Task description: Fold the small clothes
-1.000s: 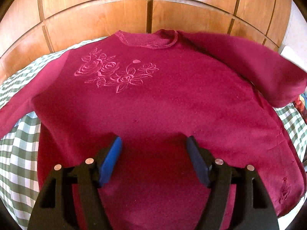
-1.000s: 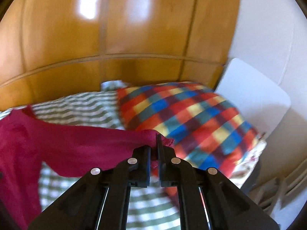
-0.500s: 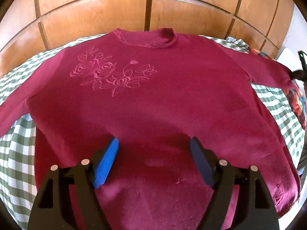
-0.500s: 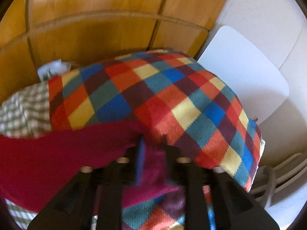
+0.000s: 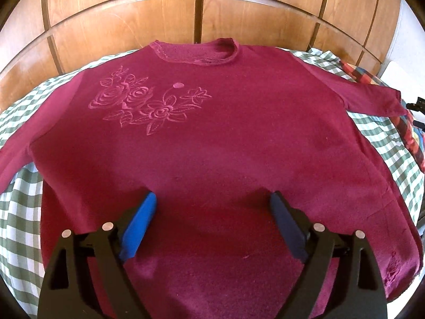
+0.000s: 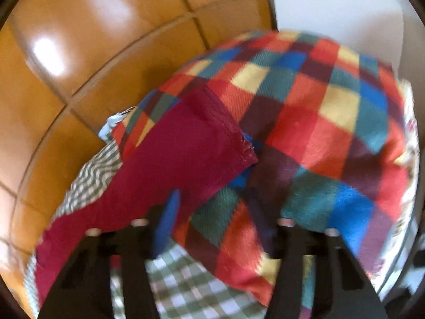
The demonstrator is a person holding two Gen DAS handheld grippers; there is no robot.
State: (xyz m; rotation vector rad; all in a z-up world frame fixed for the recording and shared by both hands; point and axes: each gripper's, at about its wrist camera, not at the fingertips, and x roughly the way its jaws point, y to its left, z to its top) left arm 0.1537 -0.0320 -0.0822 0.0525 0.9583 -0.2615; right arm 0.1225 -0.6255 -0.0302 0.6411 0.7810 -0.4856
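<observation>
The sweater [image 5: 212, 138] lies spread flat on the bed [image 5: 16, 212] beneath our left tool [image 5: 212, 210], whose jaws have just widened, empty. Our right tool [image 6: 212, 212], released, sits beside the sleeve [image 6: 186, 154]. No fold made yet.

Left wrist angled down over sweater [image 5: 212, 159], right wrist close above its sleeve [image 6: 170, 164]

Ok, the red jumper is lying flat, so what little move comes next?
Probably nudge the right tool forward to pinch the sleeve cuff for folding inward: the jumper lies flat, the cuff rests on the colourful pillow, and the jaws, just narrowing, grip nothing.
</observation>
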